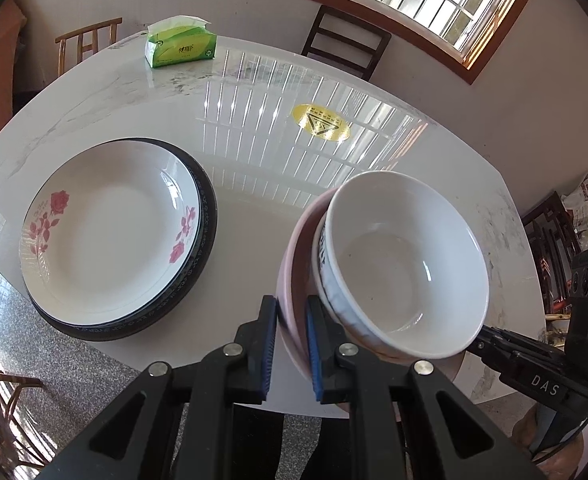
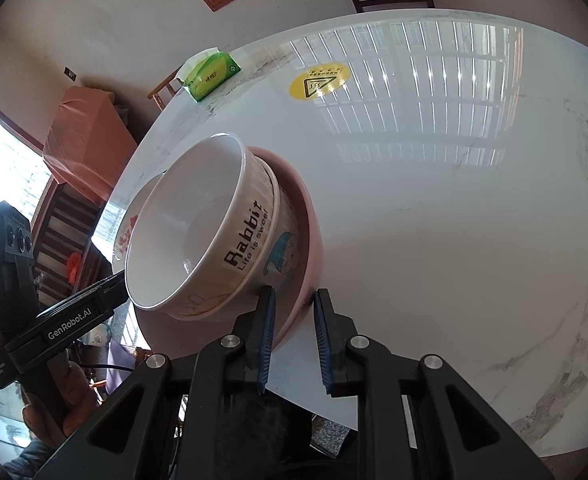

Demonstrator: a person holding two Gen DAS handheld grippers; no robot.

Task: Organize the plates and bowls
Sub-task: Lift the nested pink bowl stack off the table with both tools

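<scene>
White marble desk (image 1: 254, 208) is carrying everything; plate stack is sitting at 9 o'clock in the left wrist view, rose plate (image 1: 110, 228) nested on a black-rimmed plate (image 1: 204, 240), so plates are looking done; pink bowl (image 1: 294, 280) is tilting at 4 o'clock with the white Rabbit bowl (image 1: 406, 264) nested inside it, so bowls are stacked too; what is left, by my guess, is setting the pair down flat; left gripper (image 1: 288, 344) jaws are narrowly apart, pinching the pink bowl's rim; right gripper (image 2: 292, 340) jaws are clamping the same rim from the other side; tissue pack (image 1: 180, 42) is lying at 11 o'clock; yellow sticker (image 1: 321, 122) near centre.
</scene>
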